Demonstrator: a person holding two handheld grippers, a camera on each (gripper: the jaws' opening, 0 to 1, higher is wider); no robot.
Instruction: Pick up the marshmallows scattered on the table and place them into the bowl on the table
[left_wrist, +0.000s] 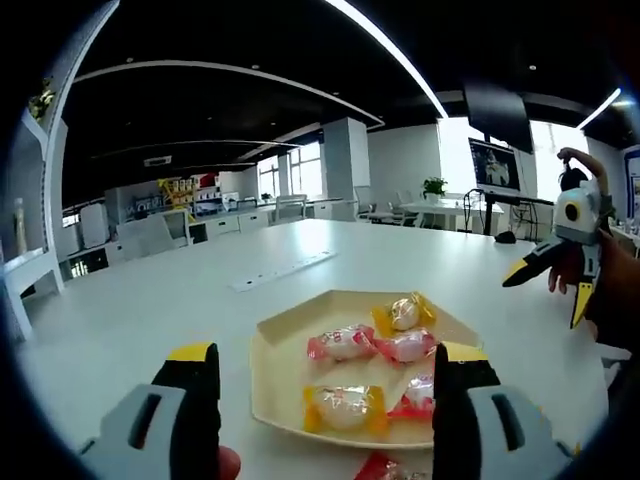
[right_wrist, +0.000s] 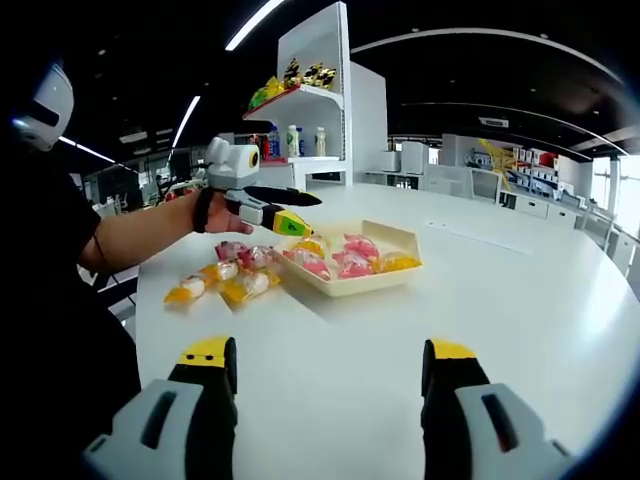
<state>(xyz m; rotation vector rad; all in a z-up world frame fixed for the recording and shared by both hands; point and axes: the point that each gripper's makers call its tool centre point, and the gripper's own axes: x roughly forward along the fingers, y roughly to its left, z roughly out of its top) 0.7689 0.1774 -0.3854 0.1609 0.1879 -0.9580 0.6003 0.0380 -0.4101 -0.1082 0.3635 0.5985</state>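
Note:
A cream, shallow bowl (left_wrist: 290, 335) sits just ahead of my left gripper (left_wrist: 328, 352), whose jaws stand open and empty on either side of it. Several wrapped marshmallows lie in it, pink (left_wrist: 340, 343) and yellow (left_wrist: 345, 408). One red-wrapped marshmallow (left_wrist: 385, 468) lies on the table near the right jaw. In the right gripper view the bowl (right_wrist: 375, 283) is farther off, with several loose marshmallows (right_wrist: 245, 286) on the table to its left. The left gripper (right_wrist: 300, 210) hovers open above them. My right gripper (right_wrist: 328, 350) is open low over bare table, also seen open at the right (left_wrist: 548, 297).
The round white table (right_wrist: 480, 300) has a socket strip (left_wrist: 285, 270) set into its top and an edge near the person's black sleeve (right_wrist: 60, 240). A white shelf unit (right_wrist: 315, 100) with goods stands behind. Desks and chairs fill the room beyond.

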